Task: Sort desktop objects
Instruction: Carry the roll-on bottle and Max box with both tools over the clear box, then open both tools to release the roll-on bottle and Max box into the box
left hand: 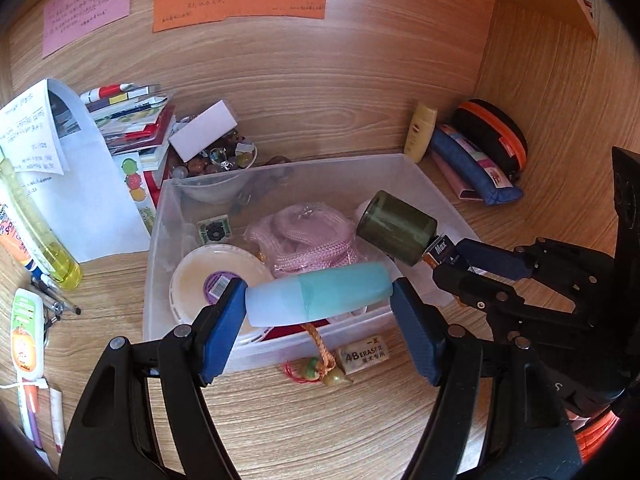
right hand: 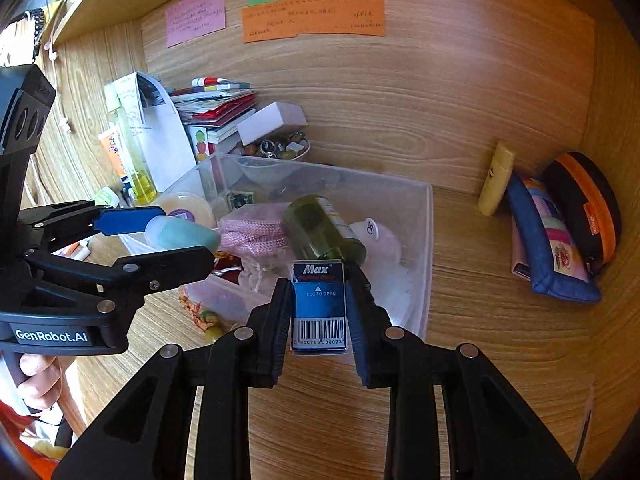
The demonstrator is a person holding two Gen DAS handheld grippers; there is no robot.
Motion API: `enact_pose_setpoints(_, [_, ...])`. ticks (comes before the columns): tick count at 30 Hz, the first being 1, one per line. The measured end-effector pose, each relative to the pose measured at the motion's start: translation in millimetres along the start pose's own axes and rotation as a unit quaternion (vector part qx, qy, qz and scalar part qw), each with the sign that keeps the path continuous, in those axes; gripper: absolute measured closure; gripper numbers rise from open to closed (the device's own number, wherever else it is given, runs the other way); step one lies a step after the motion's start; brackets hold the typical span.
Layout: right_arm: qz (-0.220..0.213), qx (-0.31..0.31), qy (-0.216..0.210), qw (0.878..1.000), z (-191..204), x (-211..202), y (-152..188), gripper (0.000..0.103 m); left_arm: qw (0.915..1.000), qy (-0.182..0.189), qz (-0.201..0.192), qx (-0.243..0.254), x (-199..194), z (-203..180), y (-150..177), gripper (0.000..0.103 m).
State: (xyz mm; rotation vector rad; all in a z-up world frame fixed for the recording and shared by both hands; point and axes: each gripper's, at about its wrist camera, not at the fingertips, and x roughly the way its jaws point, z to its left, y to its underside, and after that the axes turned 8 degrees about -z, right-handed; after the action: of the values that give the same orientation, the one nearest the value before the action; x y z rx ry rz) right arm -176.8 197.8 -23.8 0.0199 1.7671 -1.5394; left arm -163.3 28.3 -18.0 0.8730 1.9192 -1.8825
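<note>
A clear plastic bin (left hand: pixel 288 168) sits on the wooden desk and holds a pink cord bundle (left hand: pixel 308 236), a round white tub (left hand: pixel 216 280) and a dark green bottle (left hand: pixel 396 228) lying on its side. My left gripper (left hand: pixel 320 300) is shut on a pale teal bottle (left hand: pixel 320 296), held crosswise over the bin's front edge. From the right wrist view the left gripper (right hand: pixel 182 236) and the teal bottle (right hand: pixel 180 234) hang over the bin's (right hand: pixel 430 240) left side. My right gripper (right hand: pixel 318 292) is shut on a small blue "Max" box (right hand: pixel 319 300) at the bin's near edge, just in front of the green bottle (right hand: pixel 320 232).
An eraser (left hand: pixel 362 354) and a charm on an orange cord (left hand: pixel 320 368) lie in front of the bin. A yellow tube (left hand: pixel 420 132), a blue pouch (left hand: pixel 476 168) and a black-orange case (left hand: pixel 496 136) fill the right corner. Papers, books, a bead bowl and a tall yellow bottle (left hand: pixel 40 220) crowd the left.
</note>
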Motion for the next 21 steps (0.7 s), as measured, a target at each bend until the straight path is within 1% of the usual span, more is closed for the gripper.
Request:
enact_pose_setpoints(2, [0.001,-0.001,0.008,1.000,-3,4,-1,0.078,1.0000,0.005,0.004,0.003,6,-2,-2,0.030])
enact_pose_setpoints(6, [0.009,0.004,0.010,1.000,-9,13,-3,0.078,0.9999,0.004,0.011,0.008,18,-5,-6,0.030])
enact_pose_setpoints(15, [0.003,0.002,0.037,0.999,-15,22,-9,0.078,0.9997,0.005,0.019,0.014,36,-7,-9,0.030])
enact_pose_setpoints(17, [0.004,0.003,0.043,0.999,-16,24,-10,0.078,0.9995,-0.007,0.018,0.023,38,-9,-7,0.031])
enact_pose_setpoints(21, [0.005,0.003,0.044,0.999,-17,25,-12,0.078,0.9993,-0.009,0.019,0.031,38,-10,-6,0.031])
